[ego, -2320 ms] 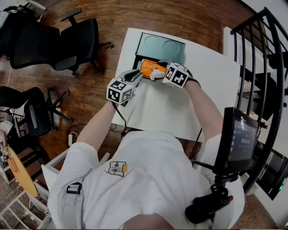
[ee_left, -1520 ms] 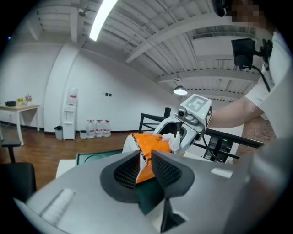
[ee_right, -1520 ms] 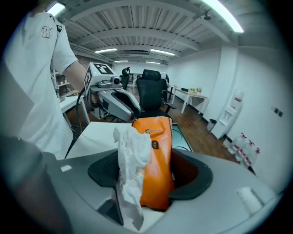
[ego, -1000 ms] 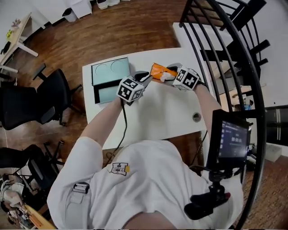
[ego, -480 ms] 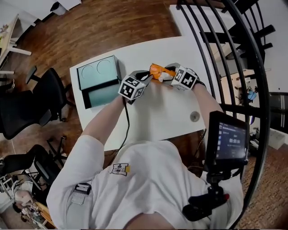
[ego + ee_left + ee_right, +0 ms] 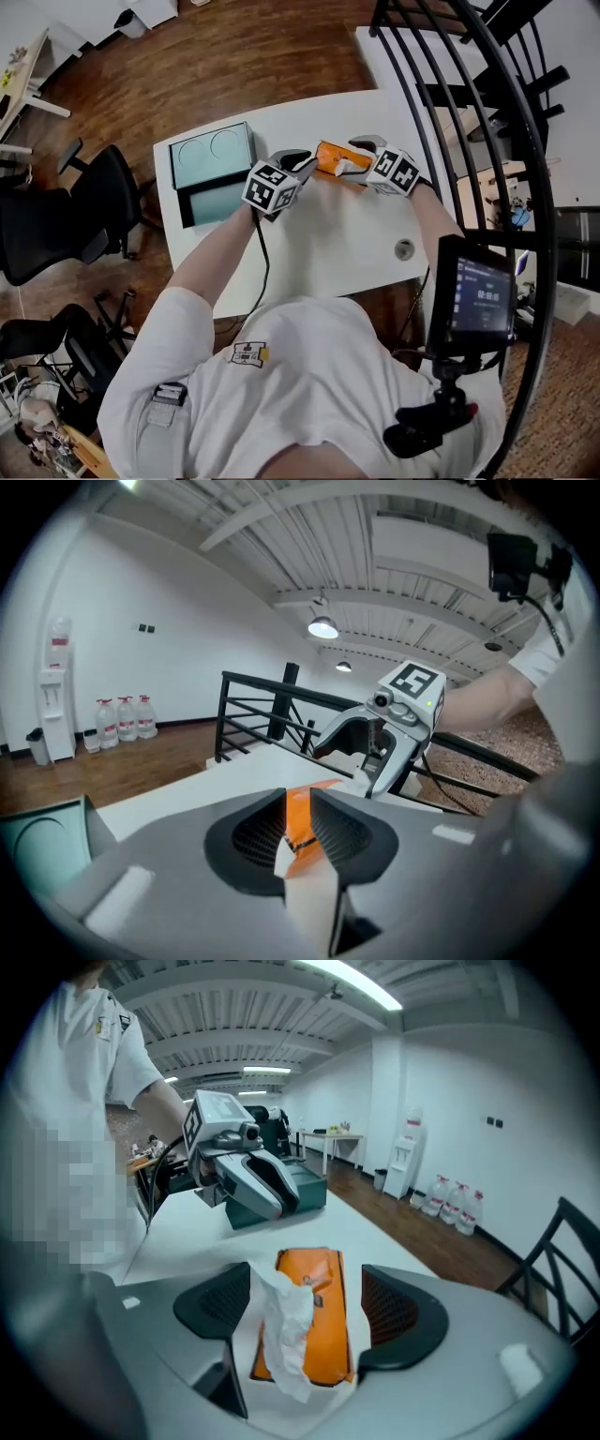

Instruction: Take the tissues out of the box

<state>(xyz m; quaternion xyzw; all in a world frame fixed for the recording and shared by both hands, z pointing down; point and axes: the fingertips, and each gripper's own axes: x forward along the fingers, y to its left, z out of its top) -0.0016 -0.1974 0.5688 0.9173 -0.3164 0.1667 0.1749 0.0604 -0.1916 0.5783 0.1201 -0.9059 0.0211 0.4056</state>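
Note:
An orange tissue pack point(image 6: 333, 156) lies flat on the white table point(image 6: 319, 244). My left gripper point(image 6: 305, 162) holds its left end; in the left gripper view the jaws point(image 6: 298, 822) stand close together with the orange pack point(image 6: 298, 819) pinched between the pads. My right gripper point(image 6: 357, 152) is at the pack's right end, and its jaws point(image 6: 305, 1288) are opening wide. A crumpled white tissue point(image 6: 284, 1330) sticks out of the pack point(image 6: 323, 1321) between them, lying by the left pad, and neither pad presses on it.
A teal box point(image 6: 211, 155) with its lid propped up stands at the table's left end, also in the right gripper view point(image 6: 300, 1190). A round cable hole point(image 6: 404, 249) sits near the front right edge. Black stair railing point(image 6: 487, 122) runs along the right. Office chairs point(image 6: 56, 225) stand left.
The right gripper has drawn back a little to the right and its jaws have spread. More of the orange pack shows, with white tissue at its right end. The left gripper still holds the pack.

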